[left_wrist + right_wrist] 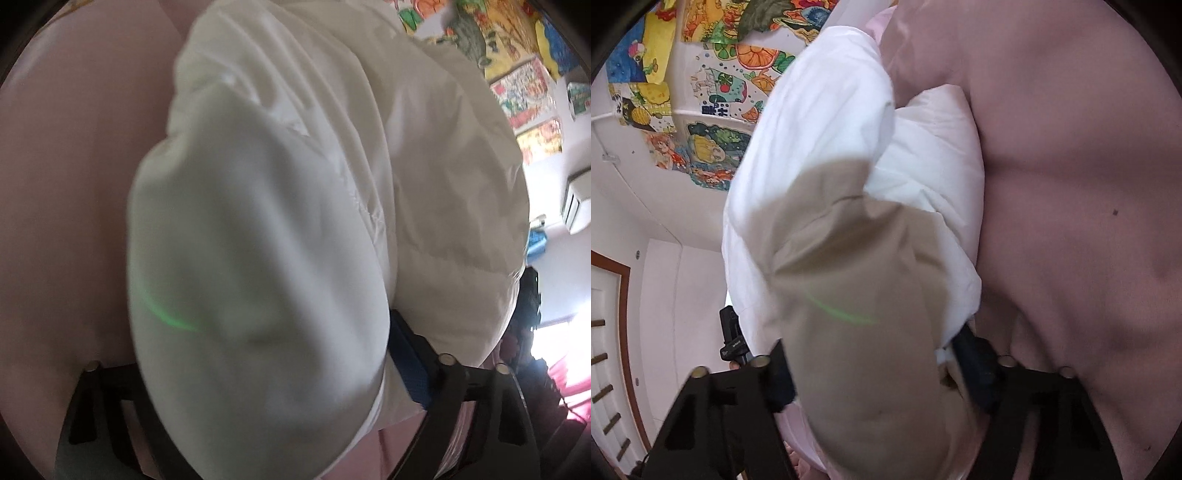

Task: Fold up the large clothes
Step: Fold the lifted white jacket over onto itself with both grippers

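A large white padded garment [295, 166] fills the left wrist view, hanging above a pink bed sheet [66, 184]. My left gripper [258, 369] is shut on a thick fold of it; only one blue finger pad [406, 365] shows. In the right wrist view the same white garment [820, 147] has a beige part [857, 314] bunched between the fingers. My right gripper [871, 369] is shut on that beige part, lifted over the pink sheet [1071, 184]. The fingertips are hidden by cloth in both views.
Colourful posters [713, 92] cover the wall and ceiling behind the garment. An air conditioner [578, 199] is on the wall at right. A white door with a brown frame [613, 350] is at left. A black camera on a stand [731, 339] sits behind the garment.
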{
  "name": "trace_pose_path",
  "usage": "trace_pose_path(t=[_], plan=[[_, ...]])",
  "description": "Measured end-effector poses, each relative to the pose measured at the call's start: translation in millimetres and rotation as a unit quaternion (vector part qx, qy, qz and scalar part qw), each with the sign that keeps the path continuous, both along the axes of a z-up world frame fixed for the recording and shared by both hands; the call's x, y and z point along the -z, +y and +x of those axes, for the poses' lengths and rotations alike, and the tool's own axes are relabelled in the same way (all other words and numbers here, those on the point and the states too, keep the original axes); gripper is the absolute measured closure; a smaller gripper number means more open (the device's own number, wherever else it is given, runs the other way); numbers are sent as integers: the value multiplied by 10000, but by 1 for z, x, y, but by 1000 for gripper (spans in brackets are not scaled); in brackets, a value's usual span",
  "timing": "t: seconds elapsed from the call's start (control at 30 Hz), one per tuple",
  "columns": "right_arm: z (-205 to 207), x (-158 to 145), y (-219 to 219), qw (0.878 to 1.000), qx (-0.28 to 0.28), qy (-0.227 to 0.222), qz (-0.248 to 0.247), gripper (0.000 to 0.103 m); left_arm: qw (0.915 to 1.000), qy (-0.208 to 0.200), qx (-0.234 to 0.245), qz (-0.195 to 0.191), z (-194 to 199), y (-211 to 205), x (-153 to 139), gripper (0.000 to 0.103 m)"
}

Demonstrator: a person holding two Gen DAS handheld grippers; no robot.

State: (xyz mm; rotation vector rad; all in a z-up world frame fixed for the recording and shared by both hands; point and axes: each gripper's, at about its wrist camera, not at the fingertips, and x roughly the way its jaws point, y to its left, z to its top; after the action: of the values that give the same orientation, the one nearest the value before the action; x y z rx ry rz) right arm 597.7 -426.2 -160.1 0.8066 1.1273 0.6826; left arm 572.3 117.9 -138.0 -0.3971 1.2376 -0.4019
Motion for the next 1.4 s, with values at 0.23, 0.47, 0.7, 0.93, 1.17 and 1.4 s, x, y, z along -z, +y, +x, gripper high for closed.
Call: trace_pose_path(t=[0.23, 0.47, 0.7, 0.93, 1.17, 1.4], plan=[[-8, -24, 12, 9986, 34, -386, -364, 66, 9989, -198, -187, 376, -31, -12, -28, 48], [-22, -59, 19, 9931, 41, -718, -922, 77, 9972, -142, -477, 554, -44, -10, -64, 62], [-26, -79, 29, 9888, -46, -893, -1197, 80, 9961, -180, -488, 711, -45, -28, -74, 68], [-11, -56, 26, 9828, -291, -832, -1623, 27, 9984, -88, -225, 508, -34, -23, -48, 28], [24, -7, 15, 9980, -435, -272, -368, 0, 9997, -19, 133, 200, -17, -22, -20, 1], [24, 1, 24, 9991, -301, -63, 306, 6, 9997, 178, 108, -100, -16, -35, -16, 18]])
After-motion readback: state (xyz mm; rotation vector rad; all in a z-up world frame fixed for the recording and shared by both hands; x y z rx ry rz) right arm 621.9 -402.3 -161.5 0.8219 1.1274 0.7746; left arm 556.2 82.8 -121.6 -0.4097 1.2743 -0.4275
